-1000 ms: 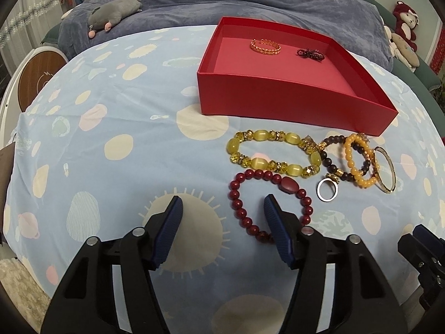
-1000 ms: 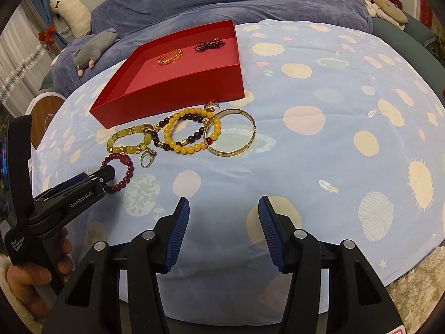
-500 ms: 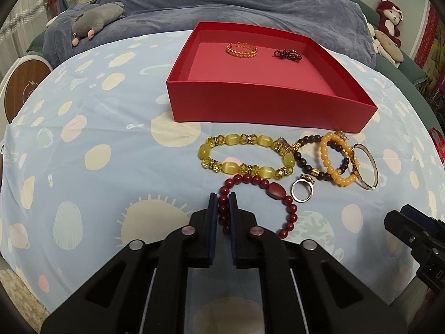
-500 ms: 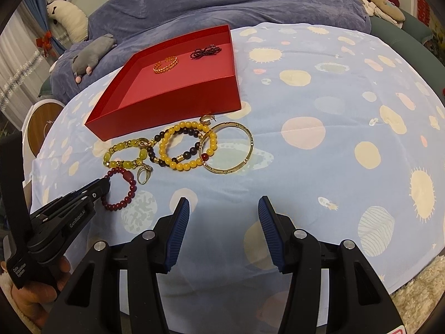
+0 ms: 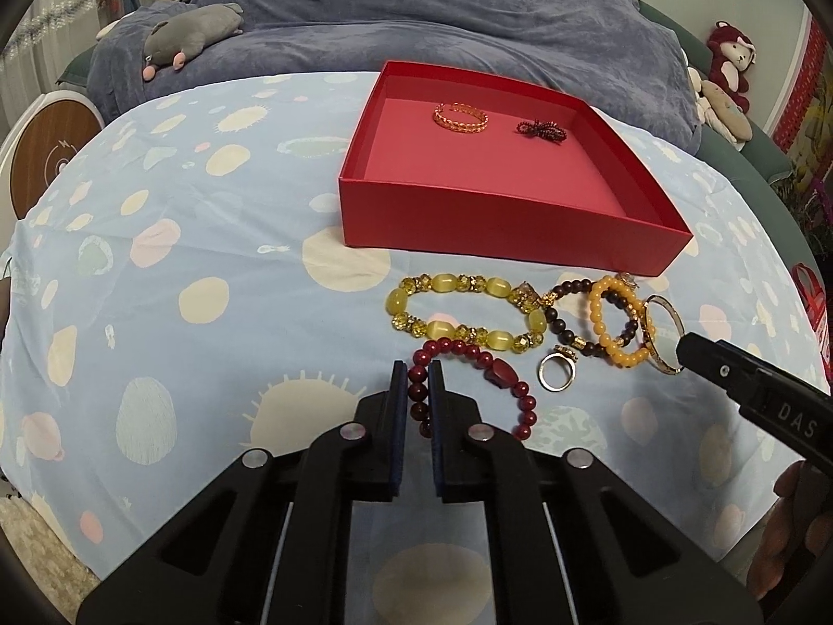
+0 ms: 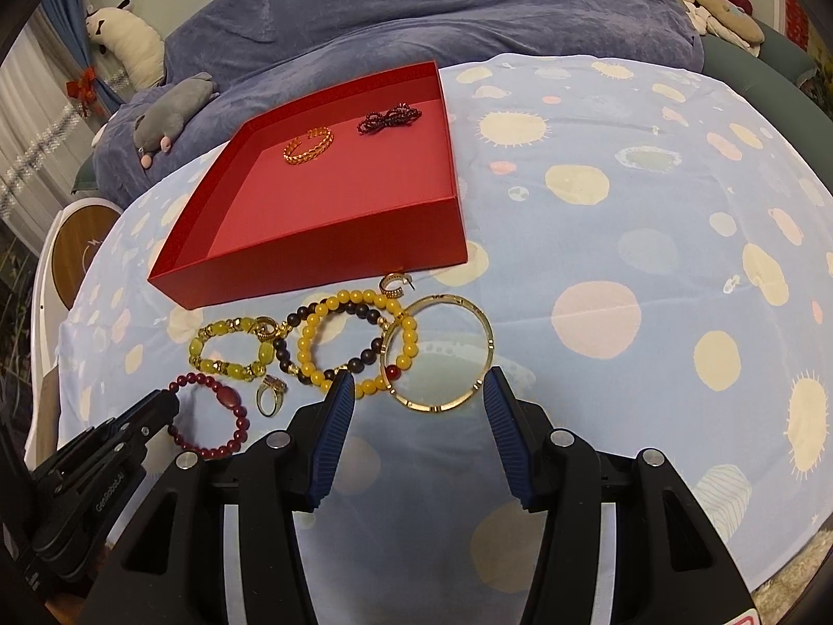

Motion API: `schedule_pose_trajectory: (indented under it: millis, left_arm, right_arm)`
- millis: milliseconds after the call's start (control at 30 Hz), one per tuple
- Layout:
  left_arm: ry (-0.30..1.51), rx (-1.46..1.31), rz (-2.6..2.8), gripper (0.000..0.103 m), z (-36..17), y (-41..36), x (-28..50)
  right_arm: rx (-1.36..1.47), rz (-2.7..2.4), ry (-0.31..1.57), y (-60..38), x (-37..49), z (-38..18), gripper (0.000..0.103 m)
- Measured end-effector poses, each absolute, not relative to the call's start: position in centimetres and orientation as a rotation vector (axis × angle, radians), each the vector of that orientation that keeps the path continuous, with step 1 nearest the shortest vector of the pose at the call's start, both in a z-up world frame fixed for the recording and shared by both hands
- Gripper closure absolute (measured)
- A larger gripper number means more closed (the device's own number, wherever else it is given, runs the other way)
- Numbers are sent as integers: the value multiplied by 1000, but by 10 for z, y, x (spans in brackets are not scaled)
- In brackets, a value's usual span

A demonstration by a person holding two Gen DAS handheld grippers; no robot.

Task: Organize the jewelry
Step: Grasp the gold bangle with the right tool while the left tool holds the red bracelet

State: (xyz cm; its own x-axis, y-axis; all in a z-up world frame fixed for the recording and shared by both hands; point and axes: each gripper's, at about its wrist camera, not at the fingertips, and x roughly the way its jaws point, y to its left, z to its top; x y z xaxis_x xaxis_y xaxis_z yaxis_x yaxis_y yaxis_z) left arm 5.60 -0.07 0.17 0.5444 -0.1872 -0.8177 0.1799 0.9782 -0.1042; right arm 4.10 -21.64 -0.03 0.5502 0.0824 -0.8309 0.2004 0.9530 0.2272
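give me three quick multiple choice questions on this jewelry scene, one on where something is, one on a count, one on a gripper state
1. Where does the gold bangle lie?
A. in the red box
B. on the cloth, right end of the jewelry cluster
C. on the blue blanket

2. How many pieces lie inside the red box?
A. two
B. four
C. none

3. How does the left gripper stand?
A. wide open over the cloth
B. shut on the dark red bead bracelet
C. shut on the ring

Answers:
1 B: the gold bangle rests on the cloth, right of the beaded bracelets.
2 A: the red box holds only a gold chain bracelet and a dark beaded bow.
3 B: the left gripper has its jaws pressed on the dark red bead bracelet.
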Motion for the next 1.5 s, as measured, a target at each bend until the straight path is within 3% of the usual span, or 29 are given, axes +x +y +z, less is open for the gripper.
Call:
schedule_pose_trajectory:
  millis: [433,600,900,1367,1500]
  left_arm:
    - [1005,-22,-208,95,-7,3,57]
    - [1014,-24,-212,95,-9,3,57]
    - [1020,-22,-218,95,-12,1,55]
    - [1025,-20,-223,95,-12,-1,54]
    - [1030,-20,-225,95,-14,-2,53]
  right_arm:
    - [293,-81,1027,-213,65,-19,52]
    - [266,-89,1022,-212,69,-22,57]
    - [264,-107,1023,-225,65,-23,92]
    - [306,-86,997,-234,47,-15,99]
    - [317,-101,986,-239,44,-12,95]
